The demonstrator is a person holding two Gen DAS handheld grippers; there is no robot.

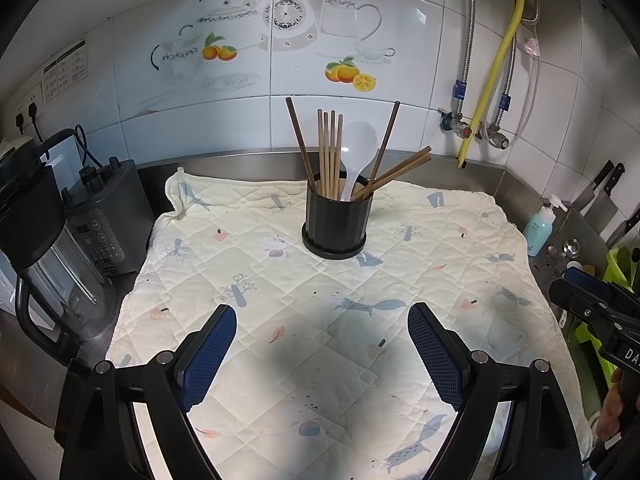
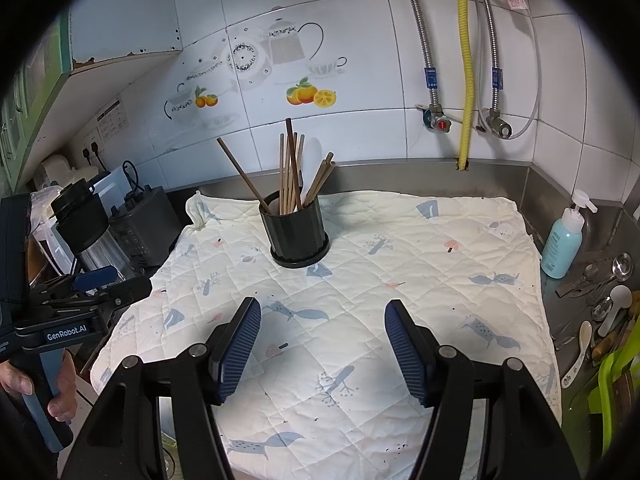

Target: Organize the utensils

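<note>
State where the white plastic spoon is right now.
The white spoon stands bowl-up in the black utensil holder among the chopsticks, at the back middle of the quilted cloth near the tiled wall, in both wrist views.

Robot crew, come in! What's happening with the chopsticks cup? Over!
Left gripper and right gripper open, empty, above the quilted cloth. Black holder upright on cloth, holding chopsticks and white spoon. Nothing in the way.

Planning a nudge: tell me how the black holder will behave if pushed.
The holder probably tips rather than slides: it is tall, and the chopsticks and spoon lean far above its rim. The quilted cloth under it likely grips or bunches. Its flared base may help a little.
</note>
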